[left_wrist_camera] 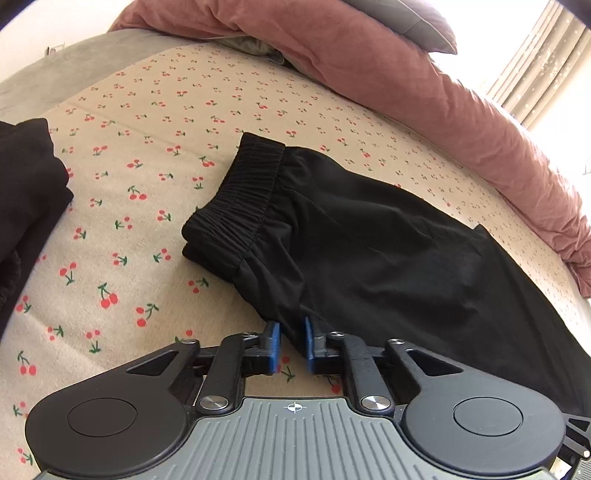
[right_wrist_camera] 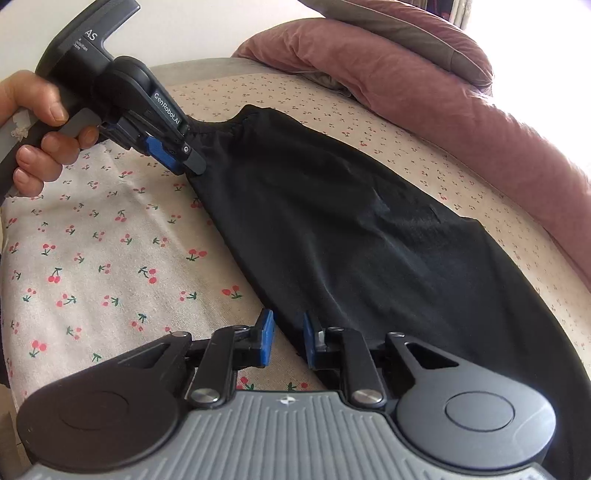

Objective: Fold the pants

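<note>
Black pants (left_wrist_camera: 369, 240) lie folded lengthwise on the cherry-print bed sheet (left_wrist_camera: 129, 184), with the elastic waistband (left_wrist_camera: 240, 199) toward the left. My left gripper (left_wrist_camera: 290, 345) is at the near edge just below the waistband; its blue pads stand apart with the fabric edge between them. In the right wrist view the pants (right_wrist_camera: 351, 221) run from upper left to lower right. My right gripper (right_wrist_camera: 288, 341) straddles their near edge farther along the leg, with a gap between its pads. The left gripper (right_wrist_camera: 186, 160), held by a hand (right_wrist_camera: 40, 122), is beside the waist end.
A second black garment (left_wrist_camera: 26, 192) lies at the sheet's left edge. A rumpled pink duvet (left_wrist_camera: 406, 85) and a grey pillow (left_wrist_camera: 424, 26) fill the far side of the bed. A bright curtained window (left_wrist_camera: 535, 62) is at the upper right.
</note>
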### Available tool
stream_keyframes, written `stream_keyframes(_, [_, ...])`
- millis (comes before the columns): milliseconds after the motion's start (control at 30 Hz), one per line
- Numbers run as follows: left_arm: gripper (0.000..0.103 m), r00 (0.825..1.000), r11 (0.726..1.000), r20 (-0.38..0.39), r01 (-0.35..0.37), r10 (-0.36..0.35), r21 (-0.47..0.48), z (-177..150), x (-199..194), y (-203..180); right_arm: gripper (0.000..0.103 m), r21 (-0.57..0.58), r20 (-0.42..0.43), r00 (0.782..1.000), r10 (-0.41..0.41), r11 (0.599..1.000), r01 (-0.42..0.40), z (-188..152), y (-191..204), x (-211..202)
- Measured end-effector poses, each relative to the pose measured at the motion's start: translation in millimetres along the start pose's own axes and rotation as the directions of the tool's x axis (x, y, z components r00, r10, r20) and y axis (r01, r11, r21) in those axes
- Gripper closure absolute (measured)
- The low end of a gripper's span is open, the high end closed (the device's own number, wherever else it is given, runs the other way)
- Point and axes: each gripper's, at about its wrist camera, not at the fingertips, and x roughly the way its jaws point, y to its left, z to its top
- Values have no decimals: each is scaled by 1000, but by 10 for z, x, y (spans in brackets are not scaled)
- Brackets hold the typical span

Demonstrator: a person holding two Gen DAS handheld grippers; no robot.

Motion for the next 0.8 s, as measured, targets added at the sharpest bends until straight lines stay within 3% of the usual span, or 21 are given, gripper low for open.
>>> stream_keyframes(133, [100,997,999,66,40,-41,16,48,-104,-23,100,25,24,1000,-9,1000,8,37,3,24])
stream_keyframes(300, [102,999,1000,45,24,-24,6,28,-12,1,100,-13,0,1000,-11,1000,11,11,82,98])
stream_keyframes(367, [103,994,999,99,39,-41,22,26,-53,-26,101,5,38,998,-39,999,39,26,69,66])
stream_keyframes(467, [103,973,996,214,74,-84,54,63,-186,-91,103,52,125,987,-102,994,96,66,38,-39])
stream_keyframes(533, [103,982,997,187,21,-36,77,62,-121,-128,103,61,119,990,-79,995,72,63,22,-37])
stream_keyframes(633, [103,996,996,79,-51,45,74,-7,80,-86,102,23,39,998,-39,999,38,-5,71,97])
stream_keyframes(800, [92,996,996,41,-77,75,50,-29,91,10,101,36,-2,1000,0,999,0,-49,35,168])
